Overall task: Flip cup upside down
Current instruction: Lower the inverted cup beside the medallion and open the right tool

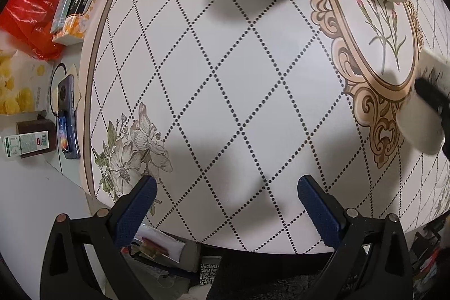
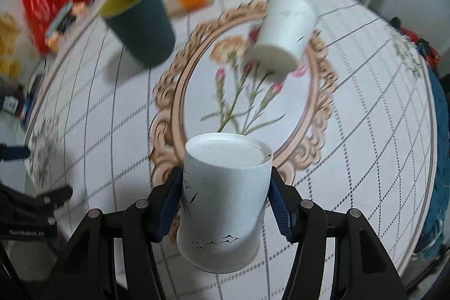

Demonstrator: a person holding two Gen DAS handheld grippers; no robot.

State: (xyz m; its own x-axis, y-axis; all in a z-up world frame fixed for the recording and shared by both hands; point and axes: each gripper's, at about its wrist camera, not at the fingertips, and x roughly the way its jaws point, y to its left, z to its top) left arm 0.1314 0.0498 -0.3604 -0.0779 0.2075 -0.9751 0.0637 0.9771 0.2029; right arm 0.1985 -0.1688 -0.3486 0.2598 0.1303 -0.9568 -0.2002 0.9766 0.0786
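White paper cup pinched in my right gripper, base facing away from camera, rim toward me, above table. Judge it light, thin-walled, easy to crush; hold mid-wall, gentle squeeze. 2 pads flat on opposite sides. My left gripper spread wide, holding nothing. Dark green cup and second white cup well beyond.

Black-framed left gripper and right gripper, blue ribbed pads, silver rivets.
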